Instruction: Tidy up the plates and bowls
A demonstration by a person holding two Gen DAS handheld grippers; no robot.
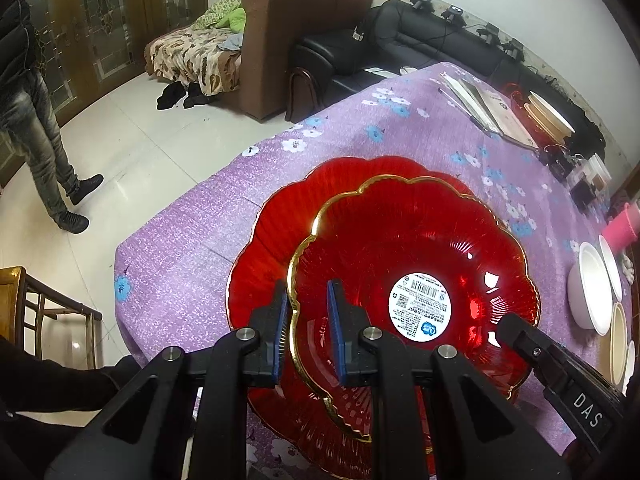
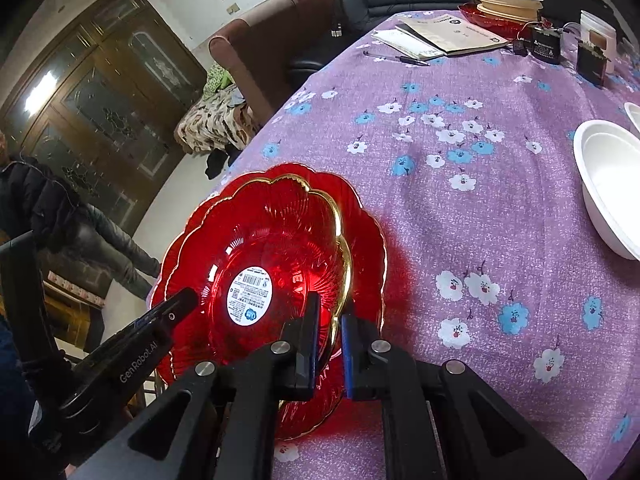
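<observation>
A red glass plate with a gold scalloped rim and a round white sticker [image 1: 416, 272] [image 2: 272, 248] sits on top of a larger red plate [image 1: 280, 232] [image 2: 368, 240] on the purple flowered tablecloth. My left gripper [image 1: 308, 304] has its jaws on either side of the upper plate's left rim, with a small gap. My right gripper [image 2: 331, 312] straddles the same plate's right rim, almost closed on it. White bowls [image 1: 592, 288] [image 2: 608, 180] stand to the right.
A second stack of a red plate and cream bowls [image 2: 508, 4] [image 1: 548, 112] stands at the far end, beside booklets [image 2: 440, 36], a pen [image 2: 400, 58] and black electronics [image 2: 544, 44]. A person [image 1: 36, 120] stands on the floor left. Sofas lie beyond the table.
</observation>
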